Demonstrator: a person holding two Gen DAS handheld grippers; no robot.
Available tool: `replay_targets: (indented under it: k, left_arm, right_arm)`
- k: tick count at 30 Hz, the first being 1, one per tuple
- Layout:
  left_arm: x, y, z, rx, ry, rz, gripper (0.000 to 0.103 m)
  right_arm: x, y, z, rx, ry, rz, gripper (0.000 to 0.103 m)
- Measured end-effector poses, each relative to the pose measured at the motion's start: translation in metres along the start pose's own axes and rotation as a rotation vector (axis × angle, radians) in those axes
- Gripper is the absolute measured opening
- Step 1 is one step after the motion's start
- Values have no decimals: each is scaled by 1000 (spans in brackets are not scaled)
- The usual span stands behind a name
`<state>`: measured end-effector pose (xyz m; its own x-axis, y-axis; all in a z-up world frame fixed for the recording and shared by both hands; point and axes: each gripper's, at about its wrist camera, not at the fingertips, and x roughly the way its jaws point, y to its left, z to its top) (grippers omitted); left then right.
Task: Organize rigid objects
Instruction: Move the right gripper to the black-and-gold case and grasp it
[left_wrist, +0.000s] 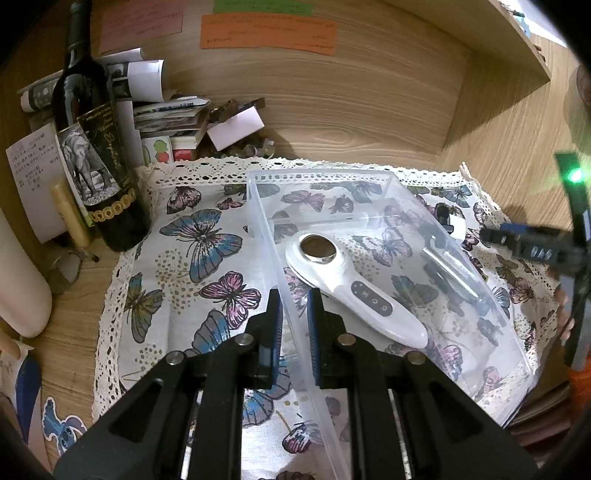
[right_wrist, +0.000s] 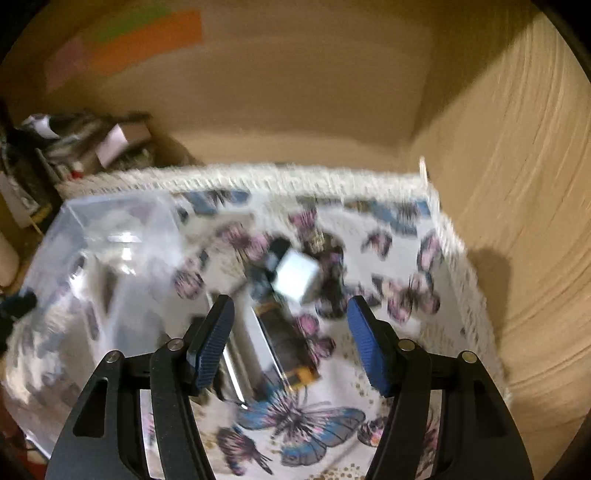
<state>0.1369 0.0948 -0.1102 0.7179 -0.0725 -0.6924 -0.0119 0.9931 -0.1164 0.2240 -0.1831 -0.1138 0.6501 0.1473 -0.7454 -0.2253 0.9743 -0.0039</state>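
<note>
Bin (left_wrist: 384, 206), clear rectangular plastic, on butterfly-print cloth (left_wrist: 207, 258); my left tool (left_wrist: 295, 314) is clamped on its near wall. Inside lies a white handheld device (left_wrist: 347, 284) with round metal head. My right tool (right_wrist: 290, 328) stands apart over a blurred white cube (right_wrist: 297, 277), gripping nothing.

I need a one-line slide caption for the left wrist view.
Left gripper clamps the clear bin's near wall; a white handheld device lies inside, on butterfly cloth.

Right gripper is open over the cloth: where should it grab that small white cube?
Judging from the blurred right wrist view, take the white cube across two opposite flat faces, coming down from above. It sits on the butterfly cloth, outside the clear bin.
</note>
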Motion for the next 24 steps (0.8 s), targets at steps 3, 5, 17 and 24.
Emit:
replay_targets:
  k: [3, 5, 17, 24]
  left_arm:
    - [0, 0, 0, 1, 2, -1, 13]
    - [0, 0, 0, 3, 4, 0, 13]
    - [1, -3, 0, 12, 2, 10, 13]
    - [1, -2, 0, 11, 3, 7, 13]
  right_arm:
    - [14, -4, -11, 2, 44, 3, 56]
    - [21, -3, -16, -4, 66, 22, 56]
    - [38, 5, -22, -57, 98, 24, 27]
    - [32, 8, -25, -70, 85, 26, 22]
